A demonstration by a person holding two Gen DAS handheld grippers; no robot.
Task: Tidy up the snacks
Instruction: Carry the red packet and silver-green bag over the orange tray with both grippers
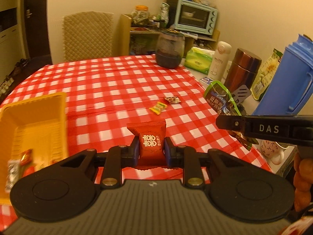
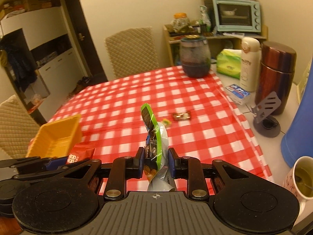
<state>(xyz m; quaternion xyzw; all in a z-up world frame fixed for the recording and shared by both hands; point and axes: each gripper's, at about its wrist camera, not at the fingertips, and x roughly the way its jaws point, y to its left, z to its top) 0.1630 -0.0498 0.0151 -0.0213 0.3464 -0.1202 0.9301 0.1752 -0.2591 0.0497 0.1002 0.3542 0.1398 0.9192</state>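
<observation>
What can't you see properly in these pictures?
- Yellow tray: left wrist view, blurred, cut off by the left edge; snacks inside unreadable.
- Green packet: right wrist view, seen edge-on in the right tool; front hidden.
- Yellow candy: right wrist view, partly behind that packet.

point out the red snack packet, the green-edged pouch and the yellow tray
red snack packet (image 1: 149, 146), left wrist view, its printed front
green-edged pouch (image 2: 154, 137), right wrist view, its green edge
yellow tray (image 2: 58, 135), right wrist view, its inner wall
</observation>
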